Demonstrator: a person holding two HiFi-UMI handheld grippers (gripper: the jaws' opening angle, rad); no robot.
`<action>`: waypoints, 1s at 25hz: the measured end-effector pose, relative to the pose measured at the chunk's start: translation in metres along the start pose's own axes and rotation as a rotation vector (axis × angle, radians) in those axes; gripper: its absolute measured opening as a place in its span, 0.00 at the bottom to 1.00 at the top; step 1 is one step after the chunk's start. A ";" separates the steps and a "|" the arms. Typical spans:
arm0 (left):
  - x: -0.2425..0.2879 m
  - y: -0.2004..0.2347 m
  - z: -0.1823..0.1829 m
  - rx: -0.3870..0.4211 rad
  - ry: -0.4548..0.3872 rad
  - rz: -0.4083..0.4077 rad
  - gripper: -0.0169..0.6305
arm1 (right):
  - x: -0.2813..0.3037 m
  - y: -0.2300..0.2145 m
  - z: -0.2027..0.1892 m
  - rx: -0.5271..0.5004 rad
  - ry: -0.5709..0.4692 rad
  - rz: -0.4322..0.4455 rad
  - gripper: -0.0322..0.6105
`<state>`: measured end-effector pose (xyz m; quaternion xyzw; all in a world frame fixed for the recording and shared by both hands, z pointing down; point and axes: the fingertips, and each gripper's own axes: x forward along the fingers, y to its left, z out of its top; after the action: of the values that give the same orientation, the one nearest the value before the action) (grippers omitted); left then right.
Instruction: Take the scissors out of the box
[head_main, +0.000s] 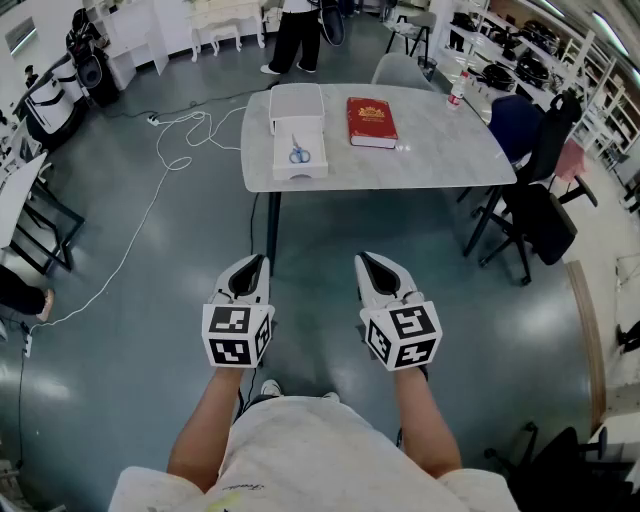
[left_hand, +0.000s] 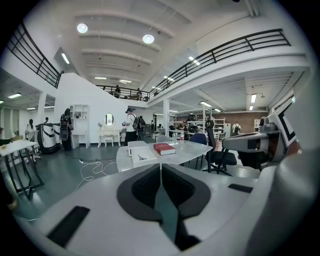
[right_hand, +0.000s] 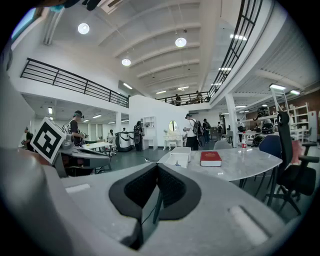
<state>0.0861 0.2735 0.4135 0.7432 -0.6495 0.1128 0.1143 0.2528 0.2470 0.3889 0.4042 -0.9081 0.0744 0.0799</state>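
Note:
Blue-handled scissors (head_main: 299, 153) lie in the open white box (head_main: 298, 167), whose lid (head_main: 296, 106) stands behind it on the left part of the marble table (head_main: 440, 150). A red book (head_main: 371, 121) lies to the box's right. My left gripper (head_main: 255, 263) and right gripper (head_main: 368, 260) hang side by side over the floor, well short of the table, both shut and empty. The left gripper view shows its closed gripper (left_hand: 160, 166) pointing at the box (left_hand: 142, 155) and book (left_hand: 164, 148). In the right gripper view the gripper (right_hand: 157, 166) faces the box (right_hand: 181, 157).
A black office chair (head_main: 540, 205) stands at the table's right end, a grey chair (head_main: 400, 70) behind it. A white cable (head_main: 165, 165) trails over the floor at left. A person (head_main: 297, 35) stands beyond the table. A bottle (head_main: 459, 90) sits at the table's far right corner.

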 end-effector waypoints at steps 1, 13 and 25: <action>0.002 -0.002 -0.002 0.001 0.003 0.005 0.05 | -0.001 -0.002 -0.002 -0.001 -0.001 0.005 0.06; 0.016 -0.027 -0.009 0.036 0.016 0.025 0.05 | -0.006 -0.028 -0.014 -0.011 -0.001 0.042 0.06; 0.074 0.030 -0.002 0.006 0.025 0.012 0.05 | 0.075 -0.029 -0.009 -0.022 0.039 0.048 0.06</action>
<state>0.0660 0.2010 0.4391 0.7382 -0.6521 0.1248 0.1196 0.2255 0.1759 0.4155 0.3800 -0.9165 0.0744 0.1003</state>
